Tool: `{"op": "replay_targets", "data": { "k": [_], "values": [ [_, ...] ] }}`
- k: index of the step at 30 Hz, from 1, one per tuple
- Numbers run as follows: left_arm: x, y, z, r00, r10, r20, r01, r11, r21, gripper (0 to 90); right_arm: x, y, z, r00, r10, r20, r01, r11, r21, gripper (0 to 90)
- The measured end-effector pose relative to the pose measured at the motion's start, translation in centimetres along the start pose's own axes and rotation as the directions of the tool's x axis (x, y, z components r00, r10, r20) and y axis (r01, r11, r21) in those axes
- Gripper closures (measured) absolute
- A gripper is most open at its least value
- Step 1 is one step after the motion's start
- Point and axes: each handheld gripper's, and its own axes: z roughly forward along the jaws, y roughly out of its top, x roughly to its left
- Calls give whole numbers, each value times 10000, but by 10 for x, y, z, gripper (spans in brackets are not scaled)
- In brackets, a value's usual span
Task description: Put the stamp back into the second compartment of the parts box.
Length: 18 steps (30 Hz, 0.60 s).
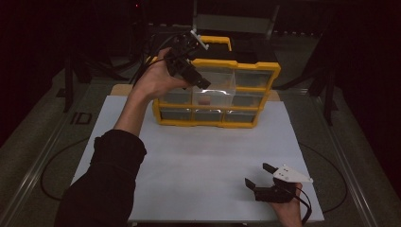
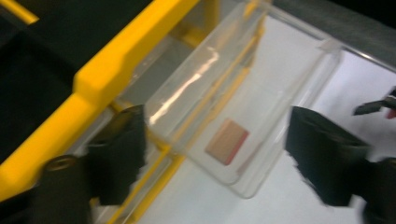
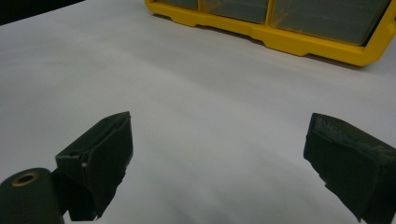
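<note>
Yellow-framed organiser cabinet point(image 1: 215, 92) with clear plastic drawers in three rows, standing upright near the far edge of a white board point(image 1: 198, 161) laid on the table; a yellow carry handle point(image 1: 218, 41) sits along its top. Top row: one clear drawer point(image 2: 238, 98) is pulled out toward the person, projecting from the frame; in the left gripper view it holds a single small flat tan-pink rectangular piece point(image 2: 227, 141) lying on the drawer floor, and nothing else can be made out inside it. Middle row: a small pale pinkish item point(image 1: 204, 100) shows through the centre drawer front in the high view; what it is cannot be told. Bottom row: three drawers point(image 3: 280, 14) sit flush in the frame, their fronts dark and their contents not legible. Left gripper point(image 1: 191, 71): held up in the person's left hand point(image 1: 158, 78) at the cabinet's upper left, jaws spread wide on either side of the pulled-out drawer, neither jaw seen touching it. Right gripper point(image 1: 262, 177): resting low at the near right part of the white board, well apart from the cabinet, held by the right hand point(image 1: 289, 212); jaws parted wide with bare board between them, holding nothing. A dark sleeve point(image 1: 106, 184) covers the left forearm.
</note>
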Motion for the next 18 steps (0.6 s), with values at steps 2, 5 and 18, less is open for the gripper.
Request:
{"op": "replay_targets", "data": {
  "k": [2, 5, 18],
  "values": [
    [2, -2, -1, 9999, -122, -122, 121, 9999, -83, 117, 0, 0, 0, 10000, -14, 6, 14, 10000, 17, 79],
    [4, -4, -2, 9992, -238, -320, 235, 9997, -97, 72, 0, 0, 0, 10000, -4, 9, 4, 10000, 16, 80],
    [14, -14, -9, 9963, -581, -635, 561, 9979, -326, 12, 0, 0, 0, 10000, -3, 25, 3, 10000, 32, 79]
  ]
}}
